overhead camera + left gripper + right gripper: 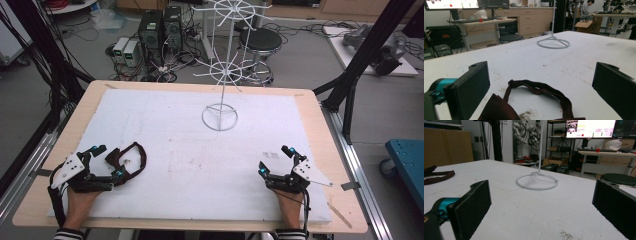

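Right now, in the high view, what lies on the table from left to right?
Left tool → dark brown fabric band → white wire rack stand → right tool.

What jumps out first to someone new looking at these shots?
The tall white wire rack stands at the far middle of the white table pad, its ring base flat on it. A dark brown fabric band lies near the left edge, just ahead of the open left gripper. The right gripper rests open on bare pad opposite.
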{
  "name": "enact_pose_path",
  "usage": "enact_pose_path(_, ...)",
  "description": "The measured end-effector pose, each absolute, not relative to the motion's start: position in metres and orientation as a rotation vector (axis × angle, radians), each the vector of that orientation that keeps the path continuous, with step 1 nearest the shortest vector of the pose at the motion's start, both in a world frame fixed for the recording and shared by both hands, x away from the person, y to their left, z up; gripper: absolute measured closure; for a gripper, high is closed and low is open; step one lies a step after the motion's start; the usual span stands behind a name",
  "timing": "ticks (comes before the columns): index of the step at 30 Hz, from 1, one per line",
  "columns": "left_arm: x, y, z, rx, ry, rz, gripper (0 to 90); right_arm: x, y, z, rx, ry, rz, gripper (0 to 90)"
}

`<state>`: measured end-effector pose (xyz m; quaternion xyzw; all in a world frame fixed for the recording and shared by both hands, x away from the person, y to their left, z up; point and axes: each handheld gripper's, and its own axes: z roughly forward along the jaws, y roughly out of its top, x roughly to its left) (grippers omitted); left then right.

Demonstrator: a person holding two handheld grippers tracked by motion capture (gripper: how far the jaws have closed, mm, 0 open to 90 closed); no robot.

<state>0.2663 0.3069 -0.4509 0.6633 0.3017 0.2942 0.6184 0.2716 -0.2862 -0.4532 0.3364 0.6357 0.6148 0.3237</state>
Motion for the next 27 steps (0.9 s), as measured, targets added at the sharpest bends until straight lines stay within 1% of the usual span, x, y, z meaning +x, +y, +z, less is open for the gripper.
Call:
enact_pose_path(22, 0.2673, 0.3094, -0.4505, 1.512, 0.692, 0.649, 1.7, 0.2719, -0.2864, -0.4531, 0.885, 1.659, 1.615, 1.4)
enact_pose_path(27, 0.2668, 0.3131, -0.4489, 1.504, 0.693, 0.663, 1.7, 0.2716, -0.2862, -0.4532, 0.887, 1.663, 1.616, 1.4)
